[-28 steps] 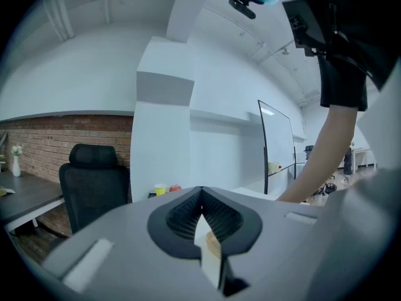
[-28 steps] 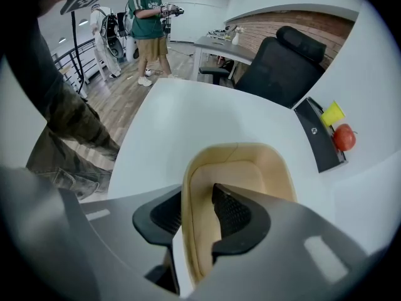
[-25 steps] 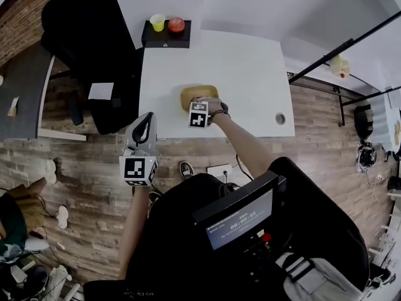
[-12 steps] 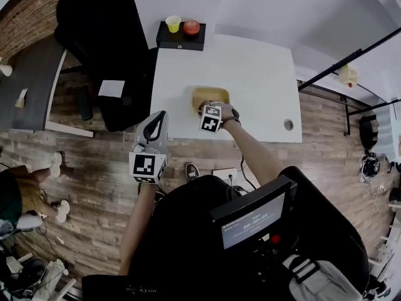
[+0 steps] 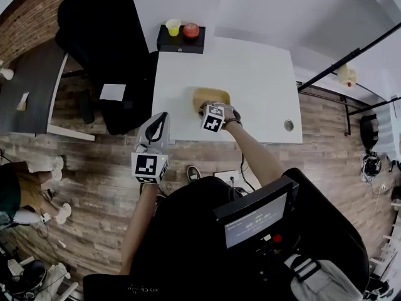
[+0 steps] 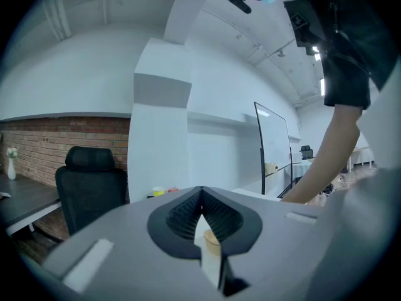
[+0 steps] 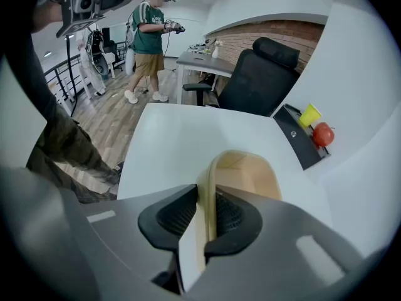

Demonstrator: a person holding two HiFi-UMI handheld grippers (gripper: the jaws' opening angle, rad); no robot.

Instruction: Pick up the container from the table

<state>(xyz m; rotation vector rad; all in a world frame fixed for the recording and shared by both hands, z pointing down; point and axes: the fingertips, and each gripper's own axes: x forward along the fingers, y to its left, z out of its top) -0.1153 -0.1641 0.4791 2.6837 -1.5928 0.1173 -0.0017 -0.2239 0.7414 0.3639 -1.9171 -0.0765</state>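
A tan, open-topped container (image 5: 210,96) sits on the white table (image 5: 257,80) near its front edge. My right gripper (image 5: 212,108) points steeply down at the container's near side. In the right gripper view the container's (image 7: 247,171) thin near wall stands between the two pads, and the right gripper's (image 7: 205,196) jaws are closing on it, pads against the wall. My left gripper (image 5: 159,119) hangs level off the table's front left edge with its jaws together and nothing in them. Past the left gripper's (image 6: 200,192) closed tips a bit of the container (image 6: 212,238) shows.
A black box (image 5: 180,39) at the table's far edge carries a yellow cup (image 5: 173,27) and a red round fruit (image 5: 191,30). A black office chair (image 5: 100,49) stands left of the table, beside a grey desk (image 5: 31,86). A round cable hole (image 5: 288,125) lies at the front right. A person (image 7: 150,36) stands far off.
The head view has shifted a little, so the table sits further right in the picture. The right gripper stays at the container's near wall. The left gripper keeps its place.
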